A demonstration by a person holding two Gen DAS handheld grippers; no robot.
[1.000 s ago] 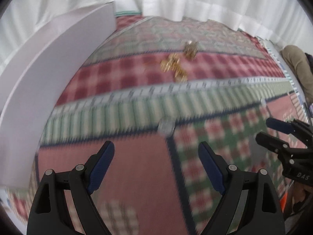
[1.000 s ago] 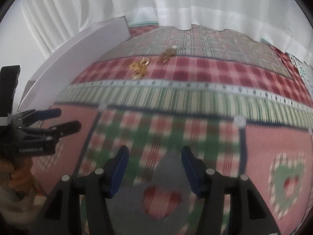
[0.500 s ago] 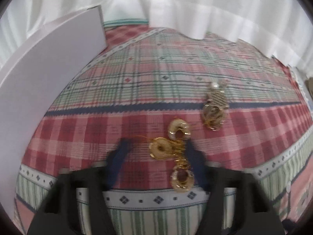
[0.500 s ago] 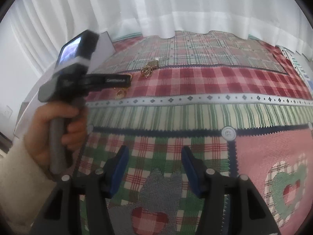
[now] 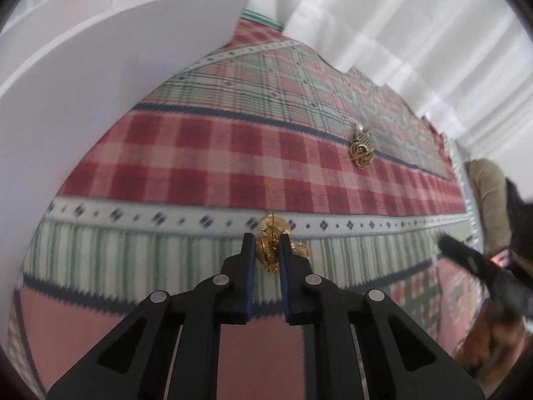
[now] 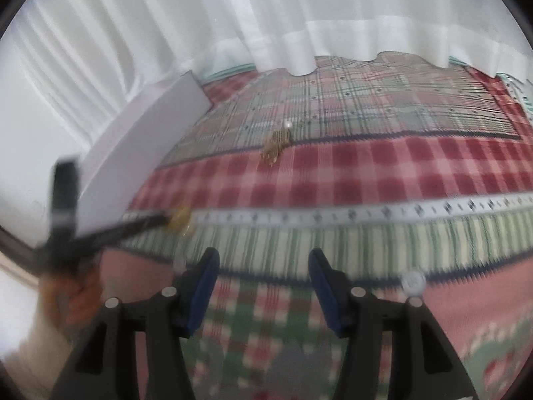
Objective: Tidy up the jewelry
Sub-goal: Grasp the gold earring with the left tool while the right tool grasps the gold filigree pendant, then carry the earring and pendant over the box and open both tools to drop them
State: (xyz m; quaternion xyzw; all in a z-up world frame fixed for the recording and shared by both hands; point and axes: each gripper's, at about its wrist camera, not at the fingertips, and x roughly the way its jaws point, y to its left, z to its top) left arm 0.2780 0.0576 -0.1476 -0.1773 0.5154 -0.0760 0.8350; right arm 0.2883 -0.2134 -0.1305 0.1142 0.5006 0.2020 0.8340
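Gold ring cluster [image 5: 268, 254] with thin wire, frame centre, pinched by left gripper [image 5: 266, 250]; right gripper [image 6: 263, 268] spread.

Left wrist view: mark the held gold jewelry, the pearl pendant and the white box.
gold jewelry [image 5: 268, 255], left wrist view, part between jaws
pearl pendant [image 5: 361, 148], left wrist view, filigree body
white box [image 5: 100, 76], left wrist view, side wall

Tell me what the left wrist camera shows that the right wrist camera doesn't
Only the left wrist view shows the left gripper shut on the gold ring jewelry, close enough to see a thin gold wire rising from it.

Only the right wrist view shows the right gripper open and holding nothing, the person's left hand on the left gripper's handle, and a white button on the cloth.

Both show the pearl-topped gold pendant lying on the patchwork plaid cloth, the white box and the white curtain.
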